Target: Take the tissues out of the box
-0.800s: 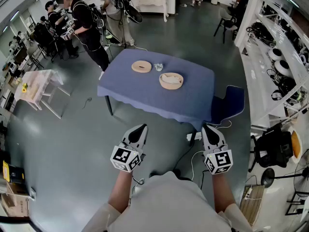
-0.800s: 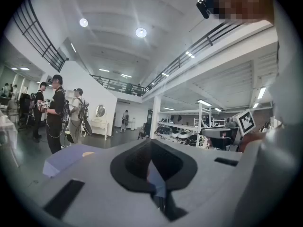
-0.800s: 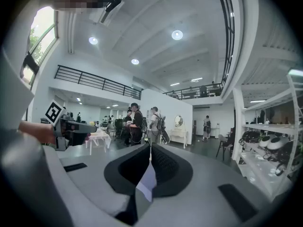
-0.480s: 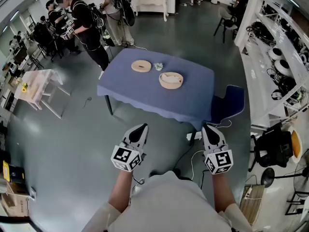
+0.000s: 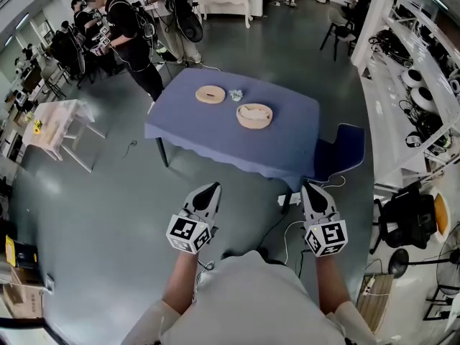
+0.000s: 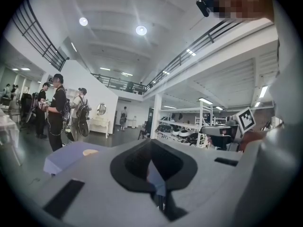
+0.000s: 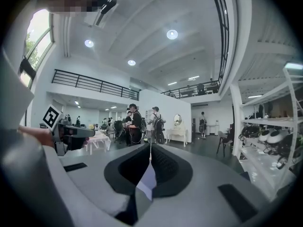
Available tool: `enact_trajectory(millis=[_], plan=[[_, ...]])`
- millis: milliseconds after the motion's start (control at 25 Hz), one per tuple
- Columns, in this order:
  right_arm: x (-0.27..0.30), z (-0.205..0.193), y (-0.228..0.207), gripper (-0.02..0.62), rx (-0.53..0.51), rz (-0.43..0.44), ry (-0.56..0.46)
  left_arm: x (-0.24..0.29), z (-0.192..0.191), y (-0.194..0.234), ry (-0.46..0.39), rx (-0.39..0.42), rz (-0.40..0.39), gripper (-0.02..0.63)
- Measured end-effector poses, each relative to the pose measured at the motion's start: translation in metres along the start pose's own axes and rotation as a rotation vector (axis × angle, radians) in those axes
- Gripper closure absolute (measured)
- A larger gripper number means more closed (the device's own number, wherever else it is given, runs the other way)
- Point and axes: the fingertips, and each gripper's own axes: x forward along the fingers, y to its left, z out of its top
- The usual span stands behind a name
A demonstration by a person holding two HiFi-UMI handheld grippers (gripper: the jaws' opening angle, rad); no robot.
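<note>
My left gripper (image 5: 209,190) and right gripper (image 5: 311,190) are grey tapered shells, black inside, each bearing a white cube (image 5: 188,234) with black square markers. I wear a pale short-sleeved shirt (image 5: 248,300).

The person with the backpack (image 5: 180,20) edges right behind the blue table (image 5: 215,131), which now sits slightly higher in view.
</note>
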Motion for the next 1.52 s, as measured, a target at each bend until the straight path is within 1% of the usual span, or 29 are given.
enact_trajectory(millis=[520,800,1120,1520], plan=[[-0.005,-0.014,-0.027,0.555,0.017,0.005,0.018,0.008,-0.010,-0.015,0.009,-0.015,0.043,0.598],[-0.010,-0.021,-0.043,0.514,0.021,0.036,0.028,0.019,-0.015,-0.032,0.012,-0.018,0.055,0.598],[-0.008,-0.041,-0.061,0.512,0.043,0.070,0.063,0.033,-0.032,-0.045,0.042,-0.036,0.078,0.598],[0.016,-0.050,-0.069,0.512,0.057,0.094,0.084,0.050,-0.040,-0.034,0.072,-0.050,0.094,0.598]])
